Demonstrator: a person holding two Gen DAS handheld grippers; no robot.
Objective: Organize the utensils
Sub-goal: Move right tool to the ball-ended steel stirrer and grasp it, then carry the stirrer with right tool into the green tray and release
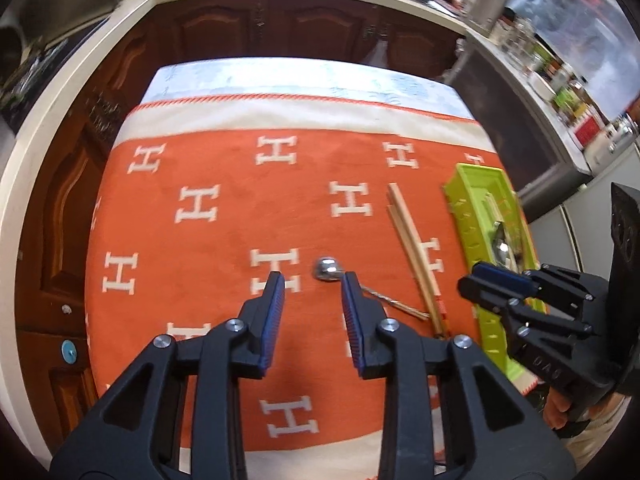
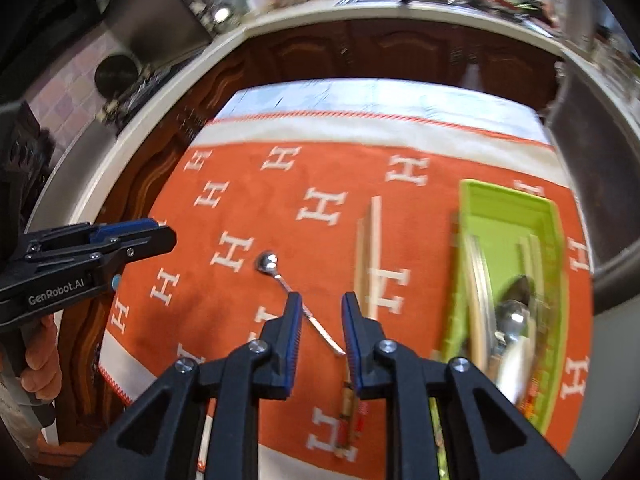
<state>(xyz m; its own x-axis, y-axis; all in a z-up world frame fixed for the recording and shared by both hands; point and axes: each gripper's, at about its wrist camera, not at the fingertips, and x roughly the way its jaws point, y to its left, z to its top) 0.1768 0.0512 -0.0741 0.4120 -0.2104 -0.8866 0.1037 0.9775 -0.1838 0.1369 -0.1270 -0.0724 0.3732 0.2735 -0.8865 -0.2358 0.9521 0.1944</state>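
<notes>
Both our left gripper (image 1: 313, 280) and right gripper (image 2: 321, 300) stand parted, empty; slim spoon (image 2: 267, 262) looks light, stiff, slippery—grip mid-handle.

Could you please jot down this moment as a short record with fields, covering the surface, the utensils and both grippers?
surface: orange cloth with white H marks
loose utensils: small metal spoon; wooden chopsticks beside it
tray: green tray, spoon and other utensils inside
left hand-held gripper: open, empty, above the spoon
right hand-held gripper: open, empty, over the spoon's handle
</notes>
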